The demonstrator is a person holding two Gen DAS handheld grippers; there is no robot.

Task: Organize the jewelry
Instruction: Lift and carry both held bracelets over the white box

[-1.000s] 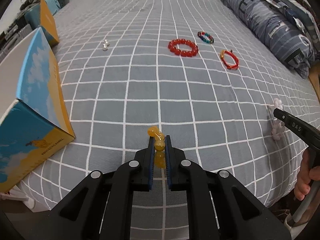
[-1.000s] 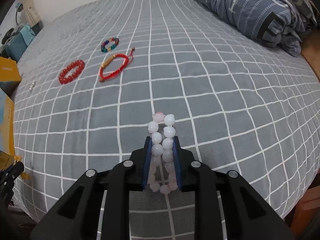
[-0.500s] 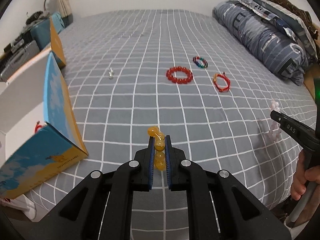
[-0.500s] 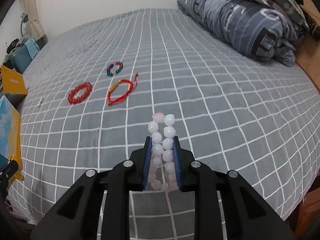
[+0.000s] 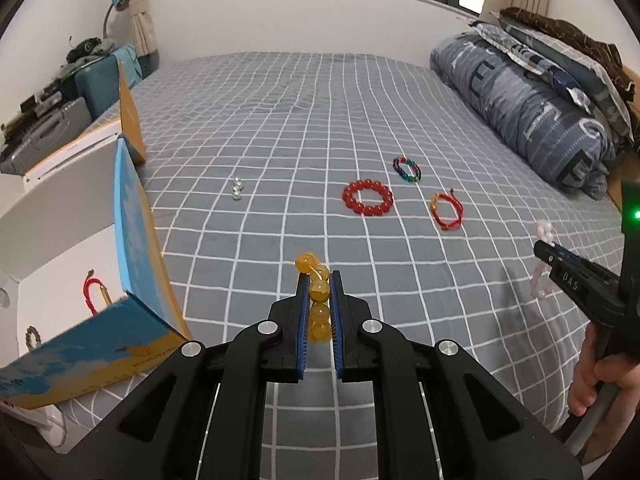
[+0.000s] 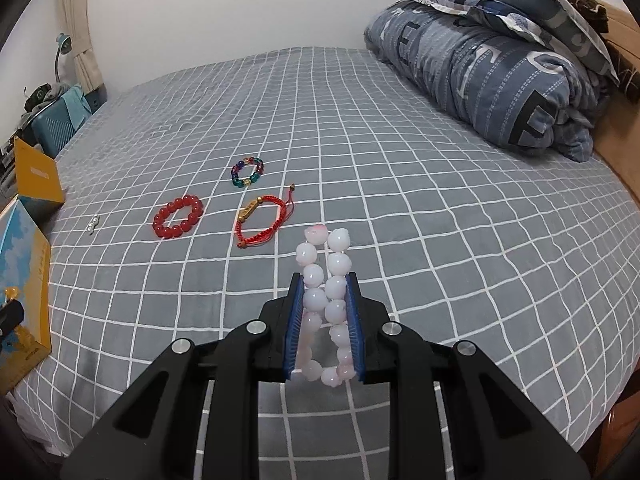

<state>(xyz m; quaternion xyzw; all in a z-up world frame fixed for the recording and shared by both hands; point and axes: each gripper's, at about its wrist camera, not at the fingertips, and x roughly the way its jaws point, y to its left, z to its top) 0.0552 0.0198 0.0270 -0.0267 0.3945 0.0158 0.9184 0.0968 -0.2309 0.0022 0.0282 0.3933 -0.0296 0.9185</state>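
Note:
My left gripper [image 5: 319, 276] is shut on a yellow bead bracelet [image 5: 318, 294] and holds it above the bed, right of an open blue and yellow box [image 5: 132, 240]. My right gripper [image 6: 324, 280] is shut on a pale pink bead bracelet [image 6: 324, 280], also above the bed; it shows at the right edge of the left wrist view [image 5: 552, 258]. On the grey checked bed lie a red bead bracelet [image 5: 367, 198], a multicoloured bead bracelet [image 5: 407, 169], a red cord bracelet [image 5: 447, 211] and a small silver piece [image 5: 237, 189].
The box holds a red cord bracelet [image 5: 94, 292] and a small beaded piece [image 5: 32, 336]. A second yellow box [image 5: 130, 116] stands behind it. A rolled blue duvet [image 6: 492, 76] lies along the right side of the bed. Suitcases [image 5: 96, 80] stand at the far left.
Both grippers have lifted and tilted up with their bracelets still held; the wall and window have come into view. The box now shows its inside in the left wrist view.

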